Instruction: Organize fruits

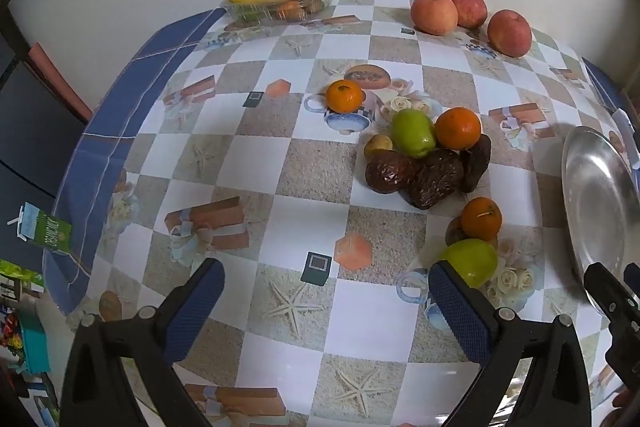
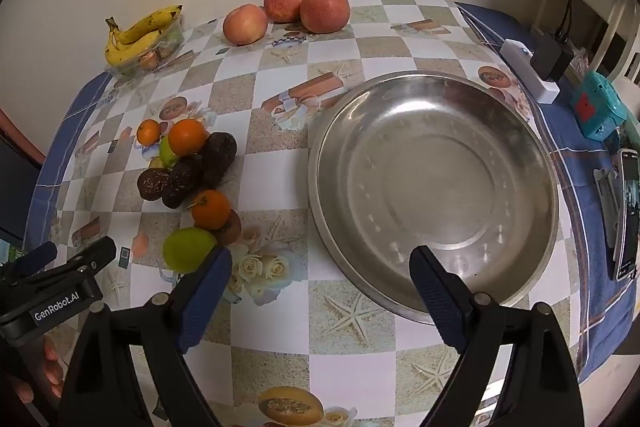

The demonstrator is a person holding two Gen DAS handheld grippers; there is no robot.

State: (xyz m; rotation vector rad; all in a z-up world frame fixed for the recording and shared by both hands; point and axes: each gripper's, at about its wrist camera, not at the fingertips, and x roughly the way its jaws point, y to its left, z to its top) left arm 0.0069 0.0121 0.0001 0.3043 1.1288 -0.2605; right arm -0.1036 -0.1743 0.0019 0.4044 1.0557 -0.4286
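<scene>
A pile of fruit lies mid-table: oranges (image 1: 458, 128), a green fruit (image 1: 412, 133) and dark brown wrinkled fruits (image 1: 390, 171). Nearer are another orange (image 1: 481, 219) and a second green fruit (image 1: 474, 261), which sits just beyond my left gripper's right finger. My left gripper (image 1: 326, 303) hangs open over bare tablecloth. A wide steel bowl (image 2: 432, 163) stands to the right with nothing in it. My right gripper (image 2: 322, 291) is open, its right finger over the bowl's near rim. Three apples (image 2: 324, 9) and a banana bunch (image 2: 138, 33) on a clear tray sit by the wall.
A white power strip with a black adapter (image 2: 536, 67), a teal box (image 2: 596, 107) and a phone on a stand (image 2: 626, 215) line the table's right edge. A green carton (image 1: 48, 231) shows beyond the left edge. A wall backs the table.
</scene>
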